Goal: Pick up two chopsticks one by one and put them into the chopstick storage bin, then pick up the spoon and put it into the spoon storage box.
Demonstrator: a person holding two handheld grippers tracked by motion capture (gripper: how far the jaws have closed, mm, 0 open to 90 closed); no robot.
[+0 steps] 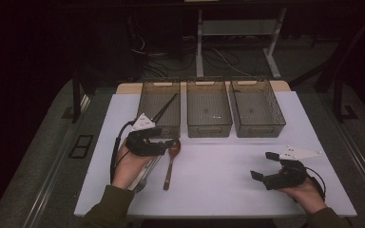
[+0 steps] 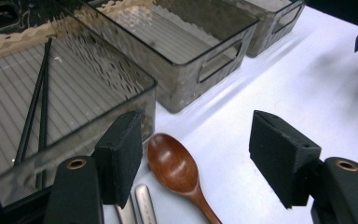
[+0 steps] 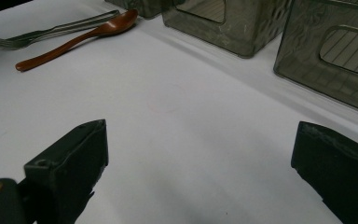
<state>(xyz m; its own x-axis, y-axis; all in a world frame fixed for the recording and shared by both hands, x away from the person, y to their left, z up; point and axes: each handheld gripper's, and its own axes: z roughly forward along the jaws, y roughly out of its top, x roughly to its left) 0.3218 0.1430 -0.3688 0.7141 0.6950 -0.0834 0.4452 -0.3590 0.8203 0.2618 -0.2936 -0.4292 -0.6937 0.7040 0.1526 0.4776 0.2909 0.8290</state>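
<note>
Wooden spoon (image 2: 177,170) lies between the open left claw (image 2: 193,163) jaws, untouched.

1. A white table (image 1: 218,180) carries everything.
2. Three smoky clear bins stand side by side along its far edge: left bin (image 1: 160,121), middle bin (image 1: 209,127), right bin (image 1: 259,128).
3. A wooden spoon (image 1: 171,161) lies in front of the left bin.
4. Metal cutlery (image 3: 42,32) lies just beside the spoon.
</note>
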